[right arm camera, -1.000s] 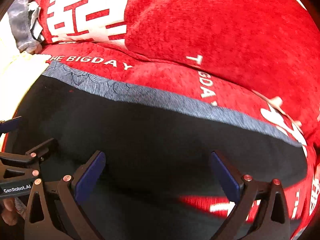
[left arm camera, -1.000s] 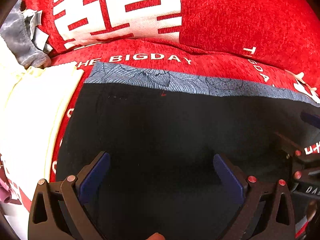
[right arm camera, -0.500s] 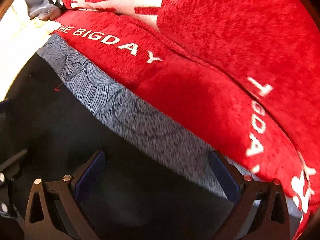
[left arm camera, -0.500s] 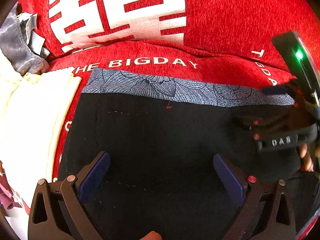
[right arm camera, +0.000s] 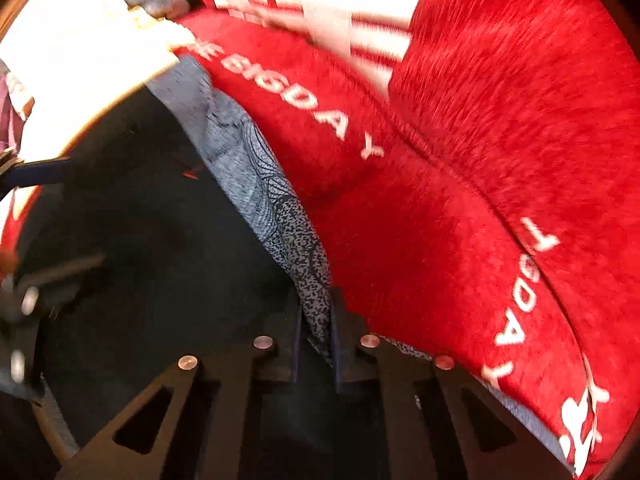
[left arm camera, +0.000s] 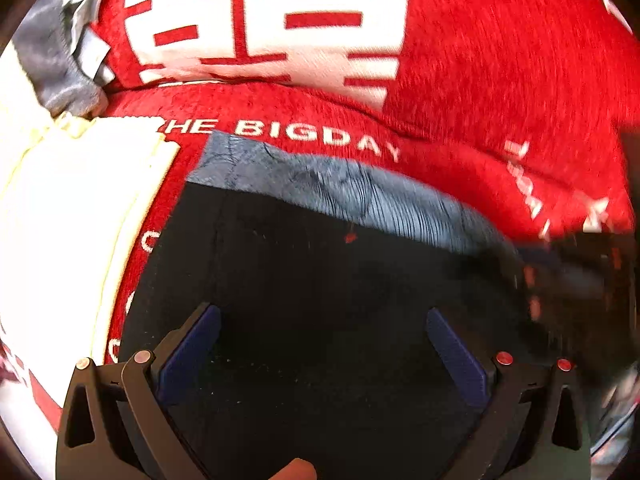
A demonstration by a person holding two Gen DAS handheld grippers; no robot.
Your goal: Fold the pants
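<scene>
Black pants [left arm camera: 320,280] with a grey patterned waistband [left arm camera: 360,196] lie spread on a red cover. My left gripper [left arm camera: 320,314] hovers open over the black cloth, nothing between its blue pads. In the right wrist view my right gripper [right arm camera: 316,332] has its jaws closing, and the waistband [right arm camera: 280,220] is pinched between the pads at its right end. The band rises in a fold up to them. The right gripper shows as a dark blur [left arm camera: 568,276] at the right edge of the left wrist view. The left gripper [right arm camera: 24,300] appears at the left edge of the right wrist view.
A folded cream garment [left arm camera: 72,240] lies left of the pants, with a grey garment [left arm camera: 52,68] behind it. Red cushions with white lettering [left arm camera: 500,60] stand along the back. The red cover [right arm camera: 440,240] runs on to the right of the pants.
The right gripper rolled, came down at the waistband's right end and went from wide open to closed on it. The left gripper shifted slightly and stayed open.
</scene>
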